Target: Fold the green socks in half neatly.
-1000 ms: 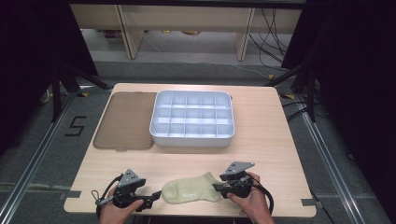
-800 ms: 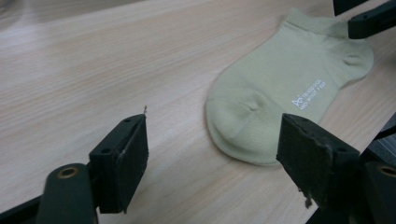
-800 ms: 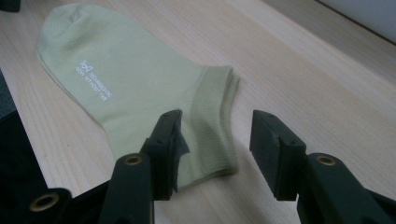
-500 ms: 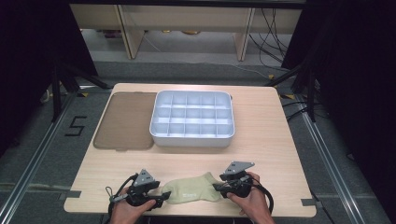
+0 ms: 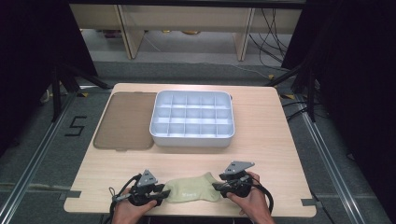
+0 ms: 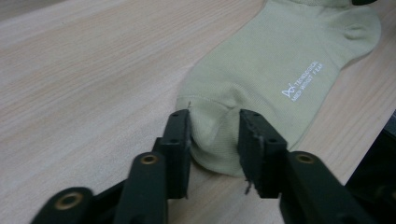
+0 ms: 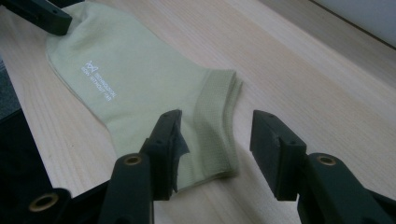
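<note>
Sock [image 5: 194,188] toe now between parted left hand-held gripper [image 5: 161,192]; right hand-held gripper [image 5: 218,185] wide.

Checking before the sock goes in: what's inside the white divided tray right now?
The compartments of the white tray that face the high view look bare. The front row's floors are partly hidden by the near wall. The sock lies flat on the table.

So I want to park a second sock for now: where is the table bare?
Bare wood lies right of the tray up to the table edge, and in the strip between the tray and the sock. The mat covers the left. The front edge is crowded by both grippers.
</note>
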{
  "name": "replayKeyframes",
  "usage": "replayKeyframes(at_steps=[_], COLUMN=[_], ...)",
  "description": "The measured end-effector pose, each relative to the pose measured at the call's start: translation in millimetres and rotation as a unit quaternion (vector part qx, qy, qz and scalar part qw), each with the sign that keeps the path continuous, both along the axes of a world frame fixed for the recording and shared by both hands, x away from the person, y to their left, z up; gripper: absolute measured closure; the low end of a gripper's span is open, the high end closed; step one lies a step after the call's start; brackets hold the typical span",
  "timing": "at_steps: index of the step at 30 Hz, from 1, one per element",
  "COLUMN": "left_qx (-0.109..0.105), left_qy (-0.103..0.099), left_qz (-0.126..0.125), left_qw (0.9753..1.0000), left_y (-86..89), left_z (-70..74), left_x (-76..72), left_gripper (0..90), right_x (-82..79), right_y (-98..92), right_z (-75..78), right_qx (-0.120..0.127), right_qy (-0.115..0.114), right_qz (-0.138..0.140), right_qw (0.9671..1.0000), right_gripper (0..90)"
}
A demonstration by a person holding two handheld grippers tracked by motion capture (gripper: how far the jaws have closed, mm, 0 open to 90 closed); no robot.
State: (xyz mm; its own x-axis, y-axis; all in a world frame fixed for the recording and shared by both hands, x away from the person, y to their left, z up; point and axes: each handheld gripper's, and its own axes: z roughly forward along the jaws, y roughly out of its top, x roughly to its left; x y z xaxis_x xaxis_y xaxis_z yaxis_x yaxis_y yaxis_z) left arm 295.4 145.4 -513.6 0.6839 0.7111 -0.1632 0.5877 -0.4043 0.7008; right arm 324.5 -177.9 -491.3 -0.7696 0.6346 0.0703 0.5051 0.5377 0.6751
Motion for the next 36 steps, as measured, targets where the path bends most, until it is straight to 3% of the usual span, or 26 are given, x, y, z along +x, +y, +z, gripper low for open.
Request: replayKeyframes(at_steps=[4,9,13,14,16,17,19,23,24,26,27,30,31,35,36], left_qx=[-0.026,-0.013,-0.012,-0.010,-0.015,-0.006,-0.007,-0.004,-0.008,-0.010,-0.014,-0.014,-0.013,-0.024,-0.032], left_qy=[-0.001,-0.012,-0.011,-0.014,-0.013,-0.018,-0.021,-0.021,-0.020,-0.010,-0.010,-0.017,-0.018,-0.015,-0.016], left_qz=[0.008,-0.007,-0.008,-0.013,-0.007,-0.020,-0.015,-0.018,-0.009,-0.010,-0.013,-0.012,-0.017,-0.023,-0.015], left_qw=[0.9996,0.9998,0.9998,0.9998,0.9998,0.9996,0.9997,0.9996,0.9997,0.9998,0.9998,0.9997,0.9996,0.9993,0.9993], left_y=[-3.0,-0.6,0.7,1.8,3.0,6.2,7.1,11.4,11.7,13.2,14.1,16.2,17.3,17.8,17.0], left_z=[-1.4,4.3,6.5,7.5,8.0,10.3,10.9,11.5,10.4,11.6,12.4,18.0,19.9,25.6,26.5], left_x=[-0.9,-2.1,-2.3,-1.5,-1.4,-0.3,-0.3,0.7,1.2,0.9,1.8,2.3,2.7,3.6,3.4], left_gripper=[79.3,83.2,83.6,83.7,83.7,83.7,83.7,83.6,83.7,83.7,83.6,83.6,83.6,83.5,83.5], right_x=[-1.9,-3.7,-5.8,-6.4,-7.4,-6.9,-5.3,-0.8,-0.4,1.5,2.4,2.6,4.1,5.8,5.8], right_y=[1.9,8.0,13.9,17.2,19.6,24.7,30.5,38.9,42.1,46.8,50.0,55.1,56.6,59.9,59.9], right_z=[2.7,3.3,3.7,5.8,5.9,4.0,-0.3,-6.8,-8.4,-9.9,-11.9,-11.8,-13.0,-12.6,-12.6], right_qx=[0.000,0.002,0.008,0.005,0.009,0.003,0.003,-0.004,-0.006,-0.016,-0.017,-0.019,-0.010,-0.015,-0.015], right_qy=[0.014,-0.002,-0.012,-0.008,-0.003,-0.002,0.001,0.012,0.017,0.023,0.015,0.022,0.021,0.018,0.018], right_qz=[0.000,0.024,0.037,0.050,0.052,0.067,0.072,0.082,0.081,0.092,0.098,0.098,0.107,0.105,0.105], right_qw=[0.9999,0.9997,0.9992,0.9987,0.9986,0.9977,0.9974,0.9966,0.9965,0.9954,0.9950,0.9947,0.9940,0.9942,0.9942], right_gripper=[54.6,60.8,67.4,72.9,74.9,78.6,80.9,84.2,84.9,85.9,86.3,86.6,86.6,86.6,86.6])
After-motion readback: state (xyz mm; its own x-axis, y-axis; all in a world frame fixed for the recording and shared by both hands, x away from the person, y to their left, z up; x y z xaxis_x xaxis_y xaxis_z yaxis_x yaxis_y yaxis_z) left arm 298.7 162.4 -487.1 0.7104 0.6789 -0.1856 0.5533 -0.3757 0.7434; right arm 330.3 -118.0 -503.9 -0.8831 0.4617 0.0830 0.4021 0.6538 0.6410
